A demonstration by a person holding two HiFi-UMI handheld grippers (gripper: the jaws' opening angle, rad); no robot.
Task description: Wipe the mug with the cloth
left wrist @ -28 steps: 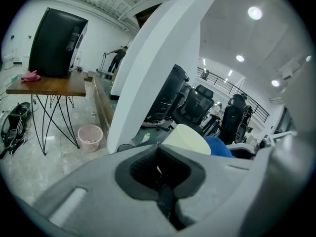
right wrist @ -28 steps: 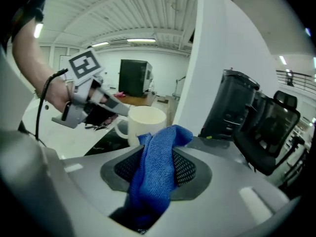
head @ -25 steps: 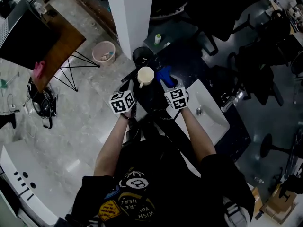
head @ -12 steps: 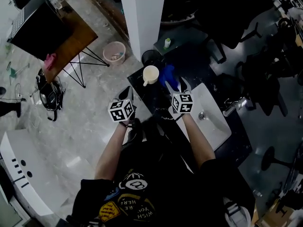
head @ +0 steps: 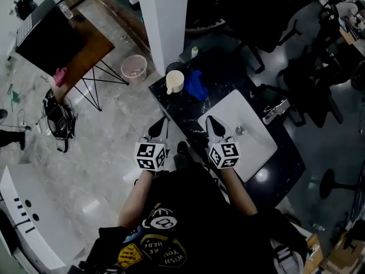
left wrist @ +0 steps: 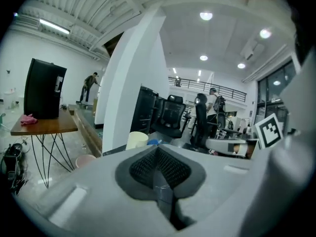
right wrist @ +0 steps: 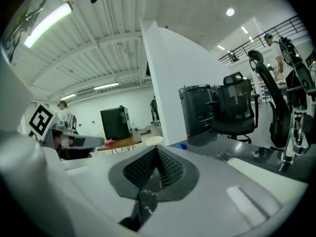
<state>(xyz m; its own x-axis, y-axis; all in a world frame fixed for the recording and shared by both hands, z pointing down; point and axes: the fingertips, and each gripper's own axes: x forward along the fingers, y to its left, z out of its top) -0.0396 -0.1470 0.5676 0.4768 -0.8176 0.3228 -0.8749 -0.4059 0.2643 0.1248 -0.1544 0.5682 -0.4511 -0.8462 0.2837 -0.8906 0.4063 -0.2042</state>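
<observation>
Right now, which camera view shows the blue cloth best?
The head view: the whole blue cloth lies on the dark counter beside the mug. The left gripper view shows only a blue sliver beside the mug; the right gripper view a small blue patch.

Person's black shirt (head: 194,210): round badge (head: 161,213) with a big "8". Below it is a dark patch (head: 164,254), upside down from here, that reads roughly "WISH YOU'RE HERE"; middle word unsure. Yellow diamond patch (head: 131,254) beside it: print too small to read. Cubes on left gripper (head: 159,128) and right gripper (head: 214,124): black-and-white square code markers, no letters or numbers.
</observation>
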